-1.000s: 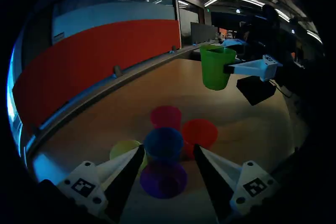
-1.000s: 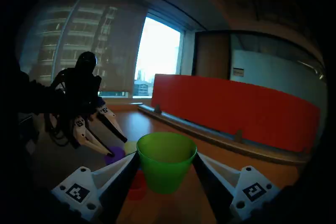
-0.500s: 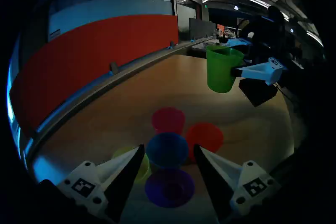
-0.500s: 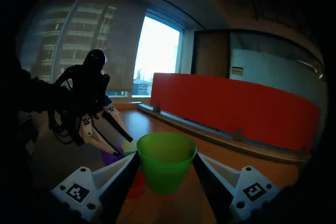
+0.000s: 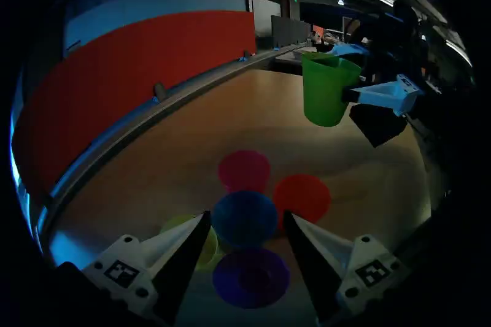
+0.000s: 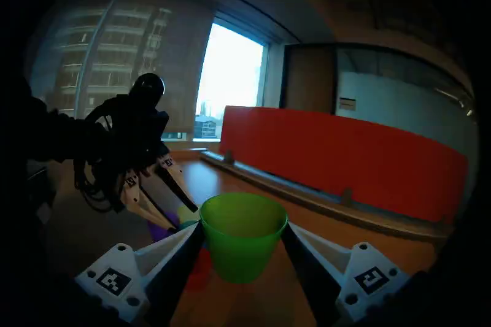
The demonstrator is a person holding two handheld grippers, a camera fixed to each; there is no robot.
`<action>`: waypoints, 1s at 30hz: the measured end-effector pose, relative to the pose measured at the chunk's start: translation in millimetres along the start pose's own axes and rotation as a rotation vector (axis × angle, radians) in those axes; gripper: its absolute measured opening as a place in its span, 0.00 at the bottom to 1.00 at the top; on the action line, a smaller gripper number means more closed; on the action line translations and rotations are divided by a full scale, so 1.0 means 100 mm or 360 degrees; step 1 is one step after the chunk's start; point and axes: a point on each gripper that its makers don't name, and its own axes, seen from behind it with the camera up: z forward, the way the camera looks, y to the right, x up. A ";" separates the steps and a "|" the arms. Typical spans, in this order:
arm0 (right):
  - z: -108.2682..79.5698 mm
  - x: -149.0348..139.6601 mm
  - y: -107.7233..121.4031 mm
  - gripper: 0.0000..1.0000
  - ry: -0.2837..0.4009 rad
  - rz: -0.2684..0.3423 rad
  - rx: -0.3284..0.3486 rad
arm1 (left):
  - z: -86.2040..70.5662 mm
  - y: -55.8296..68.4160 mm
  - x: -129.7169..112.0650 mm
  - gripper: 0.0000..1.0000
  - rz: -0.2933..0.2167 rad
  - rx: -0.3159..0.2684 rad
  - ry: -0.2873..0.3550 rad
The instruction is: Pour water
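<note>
My right gripper (image 6: 243, 229) is shut on an upright green cup (image 6: 243, 246), held in the air above the wooden table (image 5: 184, 143). In the left gripper view the same green cup (image 5: 324, 95) hangs at the upper right with the right gripper (image 5: 353, 101) clamped on its side. My left gripper (image 5: 245, 216) is open and hovers over a cluster of cups: blue (image 5: 244, 219) between its fingers, pink (image 5: 244, 169), red (image 5: 302, 196), purple (image 5: 250, 278) and a partly hidden yellow one (image 5: 213, 246). In the right gripper view the left gripper (image 6: 183, 219) points down at the cluster.
A red partition (image 5: 123, 75) with a rail runs along the table's far side. A person's dark sleeve (image 6: 67, 143) holds the left gripper. The table edge (image 5: 423, 204) lies to the right in the left gripper view. Bare tabletop lies between the cups and the partition.
The left gripper has drifted slightly over the cup cluster, nearer the green cup. The green cup stays gripped and upright, and has shifted slightly right in the left gripper view.
</note>
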 end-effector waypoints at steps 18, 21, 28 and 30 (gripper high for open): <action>-0.01 -0.04 0.04 0.91 -0.0006 -0.0003 -0.0004 | 0.15 -0.03 -0.08 0.86 -0.0008 -0.0034 -0.0077; -0.01 -0.04 0.04 0.91 -0.0010 -0.0005 -0.0004 | 0.17 -0.03 -0.09 0.86 -0.0004 -0.0036 -0.0079; -0.01 -0.05 0.03 0.91 -0.0015 -0.0006 -0.0003 | 0.21 -0.02 -0.09 0.86 0.0000 -0.0046 -0.0080; 0.00 -0.05 0.04 0.91 -0.0016 -0.0008 -0.0004 | 0.21 -0.02 -0.09 0.86 0.0002 -0.0047 -0.0079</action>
